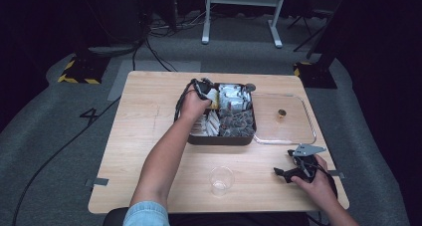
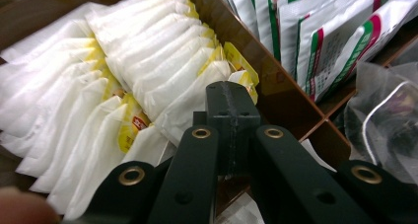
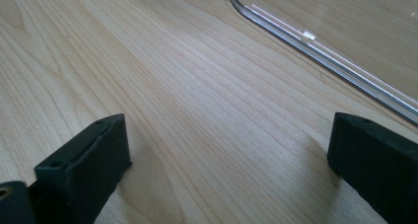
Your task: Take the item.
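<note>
1. The white-and-yellow paper tea-bag sachets (image 2: 162,66) stand packed in the left compartment of the dark brown divided box (image 1: 219,139), centre of the high view. They look light, soft and crushable; taking one by its top edge seems best.
2. The left gripper (image 2: 231,103) is closed among them; whether it pinches one, I cannot tell.
3. The right gripper (image 3: 226,150) is wide open, low on the wooden surface (image 3: 162,71) beside the clear plastic tray (image 3: 315,51).
4. The high view adds the clear plastic cup (image 1: 221,180).

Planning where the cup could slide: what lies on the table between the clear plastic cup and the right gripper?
Bare wood. In the high view nothing lies between the clear plastic cup and the right gripper on the table.
</note>
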`<state>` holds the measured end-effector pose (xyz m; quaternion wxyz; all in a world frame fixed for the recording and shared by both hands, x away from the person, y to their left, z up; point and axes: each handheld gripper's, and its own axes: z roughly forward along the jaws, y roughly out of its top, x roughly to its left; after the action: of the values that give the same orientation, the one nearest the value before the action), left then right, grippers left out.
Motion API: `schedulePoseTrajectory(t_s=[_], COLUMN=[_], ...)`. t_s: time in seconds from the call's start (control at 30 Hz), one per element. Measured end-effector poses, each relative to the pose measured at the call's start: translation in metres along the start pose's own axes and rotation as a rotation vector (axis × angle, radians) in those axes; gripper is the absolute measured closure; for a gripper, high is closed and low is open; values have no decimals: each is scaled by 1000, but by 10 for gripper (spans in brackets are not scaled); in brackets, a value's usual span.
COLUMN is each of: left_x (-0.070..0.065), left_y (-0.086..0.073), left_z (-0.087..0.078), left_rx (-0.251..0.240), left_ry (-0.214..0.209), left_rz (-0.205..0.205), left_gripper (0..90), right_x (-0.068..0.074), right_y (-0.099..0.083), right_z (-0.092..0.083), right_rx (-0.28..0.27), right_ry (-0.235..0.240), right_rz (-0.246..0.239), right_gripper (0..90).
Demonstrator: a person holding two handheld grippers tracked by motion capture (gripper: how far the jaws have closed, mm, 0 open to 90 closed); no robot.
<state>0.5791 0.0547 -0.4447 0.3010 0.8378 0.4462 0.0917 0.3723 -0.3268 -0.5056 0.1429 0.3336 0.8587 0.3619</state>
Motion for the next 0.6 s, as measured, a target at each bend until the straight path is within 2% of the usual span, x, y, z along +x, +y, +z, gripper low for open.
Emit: schedulePoseTrajectory(t_s=[0.13,0.37,0.6], left_x=[3,2,5], left_y=[1,5,10], left_z=[-5,-17,-41], left_rx=[-21,-55,-103], left_ry=[-9,-26,-46], left_rz=[-4,33,47], left_gripper=[900,900,900], right_x=[0,0,0], right_y=[0,0,0], right_z=[0,0,0], right_rx=[0,0,0], right_ry=[0,0,0], right_rz=[0,0,0], right_gripper=[26,26,26])
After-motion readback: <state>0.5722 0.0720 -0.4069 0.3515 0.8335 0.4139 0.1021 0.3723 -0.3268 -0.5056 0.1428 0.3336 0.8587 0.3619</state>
